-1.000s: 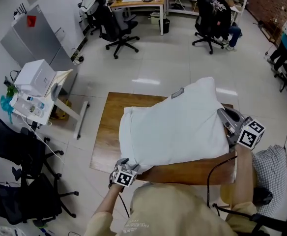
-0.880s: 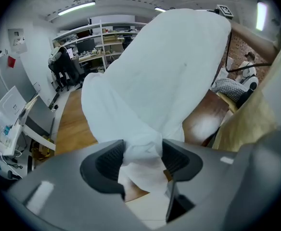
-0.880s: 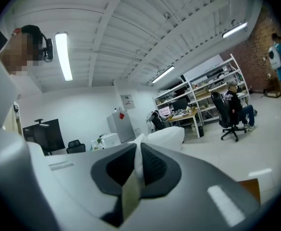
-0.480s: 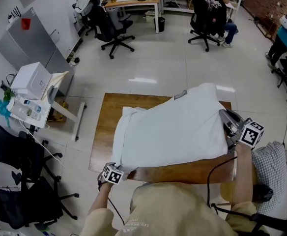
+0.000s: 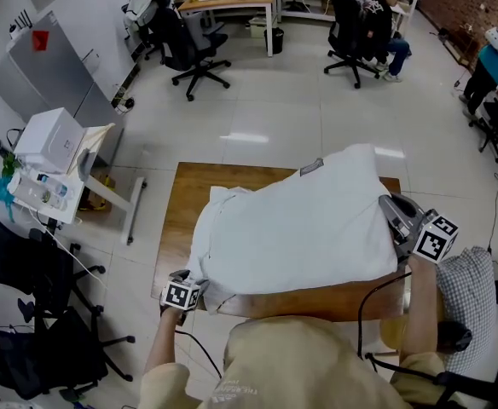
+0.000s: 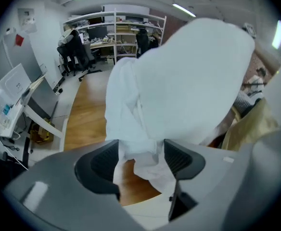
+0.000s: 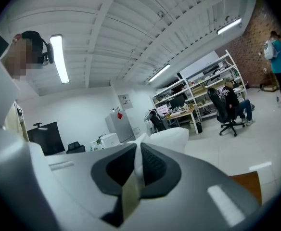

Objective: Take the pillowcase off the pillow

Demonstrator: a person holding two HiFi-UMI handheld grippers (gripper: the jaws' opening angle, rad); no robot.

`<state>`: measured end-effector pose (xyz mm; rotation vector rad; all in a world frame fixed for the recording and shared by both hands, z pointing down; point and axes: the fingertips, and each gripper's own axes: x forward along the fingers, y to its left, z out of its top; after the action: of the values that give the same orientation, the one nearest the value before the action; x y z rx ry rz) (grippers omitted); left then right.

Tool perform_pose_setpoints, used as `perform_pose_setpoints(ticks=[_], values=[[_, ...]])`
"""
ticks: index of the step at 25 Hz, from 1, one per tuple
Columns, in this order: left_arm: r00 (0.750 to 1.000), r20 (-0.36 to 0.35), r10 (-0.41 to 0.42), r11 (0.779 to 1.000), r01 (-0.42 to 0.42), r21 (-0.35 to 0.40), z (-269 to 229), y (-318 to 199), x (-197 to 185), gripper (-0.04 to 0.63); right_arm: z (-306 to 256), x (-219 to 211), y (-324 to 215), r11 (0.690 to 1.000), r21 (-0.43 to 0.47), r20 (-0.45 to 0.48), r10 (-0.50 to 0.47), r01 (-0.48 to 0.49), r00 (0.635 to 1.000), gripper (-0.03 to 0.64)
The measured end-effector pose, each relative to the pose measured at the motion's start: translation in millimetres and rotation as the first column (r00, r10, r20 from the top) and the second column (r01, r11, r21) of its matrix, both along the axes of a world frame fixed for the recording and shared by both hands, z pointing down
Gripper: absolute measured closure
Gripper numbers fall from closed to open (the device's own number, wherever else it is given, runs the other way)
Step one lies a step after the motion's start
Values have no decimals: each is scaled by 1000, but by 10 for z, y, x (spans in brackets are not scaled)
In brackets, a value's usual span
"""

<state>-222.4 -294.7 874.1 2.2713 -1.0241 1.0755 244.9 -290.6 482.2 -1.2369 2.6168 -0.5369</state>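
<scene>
Tabletop [image 5: 189,203]: left gripper [image 5: 183,279] tilts down, fingers [image 6: 180,158] just opened around pillowcase [image 5: 300,220].

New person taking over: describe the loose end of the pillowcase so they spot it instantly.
Find the wooden table in the middle of the pale floor, with the big white pillow lying across it. At the table's near-left corner, the pillowcase's loose end sags off the pillow: flat, creased, empty cloth, unlike the smooth, stuffed bulk to its right.
</scene>
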Motion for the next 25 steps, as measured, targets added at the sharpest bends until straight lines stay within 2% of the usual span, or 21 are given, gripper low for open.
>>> perform_pose_setpoints(ticks=[1, 3, 5, 8, 10, 12, 15, 16, 17, 19, 21, 23, 25], values=[[999, -39, -26, 1000, 26, 8, -161, -67, -23, 290, -8, -15, -10, 1000, 7, -11, -2, 2, 1000, 604], [993, -100, -69, 995, 77, 70, -547, -293, -37, 290, -10, -46, -24, 1000, 26, -46, -10, 11, 999, 604], [987, -146, -68, 985, 90, 148, -957, -596, 64, 291, -18, -84, -26, 998, 52, -74, -24, 28, 997, 604], [988, -151, -18, 975, 51, 218, -1278, -1122, 376, 315, -51, -134, -22, 994, 96, -96, -48, 58, 994, 604], [993, -117, 14, 976, 12, 215, -1243, -1468, 622, 334, -61, -160, -24, 990, 121, -109, -65, 78, 992, 604], [996, -78, 41, 983, -27, 182, -1069, -1796, 849, 343, -40, -176, -43, 986, 137, -121, -78, 95, 990, 603], [997, -23, 80, 990, -77, 116, -727, -2244, 1069, 390, 9, -202, -103, 985, 135, -142, -90, 109, 986, 603], [996, -4, 85, 993, -84, 83, -588, -2373, 1088, 427, 16, -208, -127, 986, 125, -144, -91, 109, 985, 603], [996, 13, 83, 996, -84, 40, -416, -2486, 1086, 428, 35, -201, -151, 988, 112, -144, -88, 105, 986, 603], [996, 46, 79, 996, -77, -48, -5, -2656, 1060, 485, 136, -156, -200, 992, 91, -147, -76, 90, 986, 603], [993, 70, 94, 992, -88, -91, 298, -2825, 986, 506, 213, -158, -310, 994, 73, -153, -65, 77, 986, 604], [989, 106, 104, 987, -90, -132, 309, -3048, 774, 554, 63, -280, -597, 997, 48, -160, -52, 61, 986, 604], [979, 179, 94, 975, -54, -217, 231, -3178, 491, 575, -180, -387, -919, 999, 16, -158, -36, 40, 987, 603]])
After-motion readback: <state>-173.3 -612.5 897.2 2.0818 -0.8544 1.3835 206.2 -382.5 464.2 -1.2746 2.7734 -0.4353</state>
